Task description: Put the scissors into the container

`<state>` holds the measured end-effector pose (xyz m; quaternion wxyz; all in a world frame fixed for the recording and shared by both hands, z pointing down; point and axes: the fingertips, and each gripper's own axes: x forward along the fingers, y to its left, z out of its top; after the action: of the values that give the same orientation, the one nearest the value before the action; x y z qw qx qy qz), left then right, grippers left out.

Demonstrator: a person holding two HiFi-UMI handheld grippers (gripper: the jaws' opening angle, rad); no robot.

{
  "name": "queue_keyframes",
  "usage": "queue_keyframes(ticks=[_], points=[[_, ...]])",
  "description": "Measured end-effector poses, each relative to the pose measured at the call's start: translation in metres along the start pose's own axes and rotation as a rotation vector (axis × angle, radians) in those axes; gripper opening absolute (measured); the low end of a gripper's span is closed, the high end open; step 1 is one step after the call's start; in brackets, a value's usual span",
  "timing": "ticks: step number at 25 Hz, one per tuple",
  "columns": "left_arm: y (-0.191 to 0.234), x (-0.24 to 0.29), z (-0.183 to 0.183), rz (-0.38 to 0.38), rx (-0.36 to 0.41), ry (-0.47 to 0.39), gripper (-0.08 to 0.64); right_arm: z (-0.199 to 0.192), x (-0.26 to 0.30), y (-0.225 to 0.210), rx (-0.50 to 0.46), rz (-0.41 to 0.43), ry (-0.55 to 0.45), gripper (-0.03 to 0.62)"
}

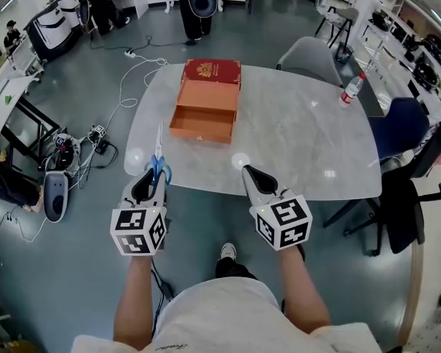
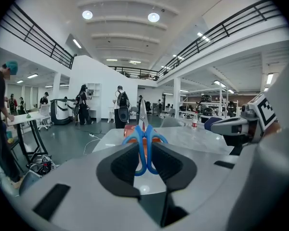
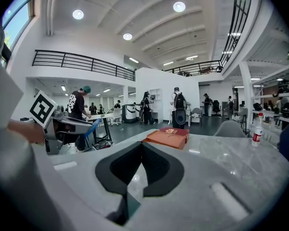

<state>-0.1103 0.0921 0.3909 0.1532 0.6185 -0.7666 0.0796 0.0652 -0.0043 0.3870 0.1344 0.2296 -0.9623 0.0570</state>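
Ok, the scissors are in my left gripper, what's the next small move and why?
Probably carry the left gripper forward over the table toward the open orange box. Its jaws are shut on the blue-handled scissors, blades pointing ahead, and the box lies empty farther up the table, not yet under them.
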Motion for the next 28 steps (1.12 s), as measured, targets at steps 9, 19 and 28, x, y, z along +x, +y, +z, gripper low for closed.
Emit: queue_keyframes(ticks=[9, 19, 28], points=[[-0.009, 0.049, 0.016, 0.035, 0.001, 0.021, 0.08, 0.005, 0.034, -0.042, 0.014, 0.066, 0.009, 0.005], [-0.012, 0.083, 0.015, 0.051, 0.01, 0.053, 0.08, 0.008, 0.058, -0.071, 0.02, 0.098, 0.005, 0.005], [0.0, 0.107, 0.016, 0.053, 0.022, 0.067, 0.08, 0.014, 0.078, -0.089, 0.014, 0.086, 0.003, 0.005]])
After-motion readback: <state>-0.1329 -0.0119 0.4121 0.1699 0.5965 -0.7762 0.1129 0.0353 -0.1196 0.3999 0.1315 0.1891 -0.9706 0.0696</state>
